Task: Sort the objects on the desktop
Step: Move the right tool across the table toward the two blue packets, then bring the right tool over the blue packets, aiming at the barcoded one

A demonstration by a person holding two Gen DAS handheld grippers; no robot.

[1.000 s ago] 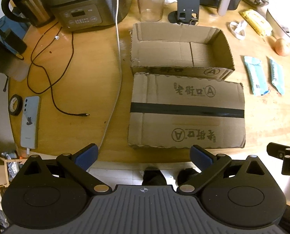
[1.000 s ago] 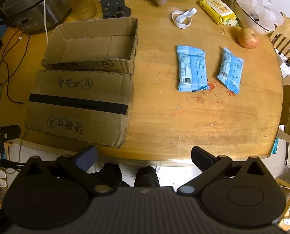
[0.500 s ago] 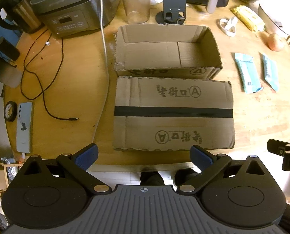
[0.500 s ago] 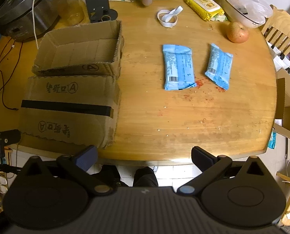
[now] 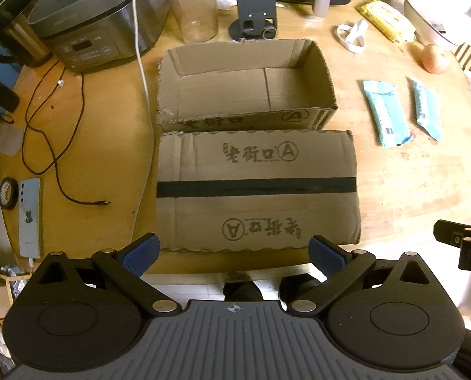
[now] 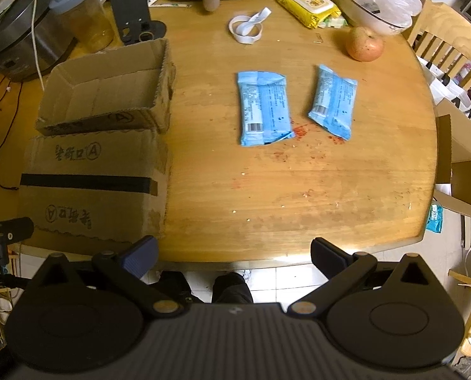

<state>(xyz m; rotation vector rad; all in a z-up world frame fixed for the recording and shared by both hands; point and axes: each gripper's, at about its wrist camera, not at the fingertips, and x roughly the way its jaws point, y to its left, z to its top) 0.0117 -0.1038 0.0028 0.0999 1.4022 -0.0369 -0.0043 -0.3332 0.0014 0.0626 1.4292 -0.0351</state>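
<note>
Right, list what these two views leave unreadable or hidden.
- Taped cardboard box: contents unknown in both views; its top is shut.
- Blue packets: print too small to read in the right wrist view.
- Smartphone: lower end hidden behind the left gripper, left wrist view.
- Right gripper: open, empty.

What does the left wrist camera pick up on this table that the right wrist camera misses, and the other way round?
Only the left wrist view shows the phone, the black tape roll beside it and the kettle. Only the right wrist view shows the wooden chair and the open box off the table's edge. Both show the open cardboard tray, the taped box, the two blue packets, the apple, and open grippers: left gripper, right gripper.
</note>
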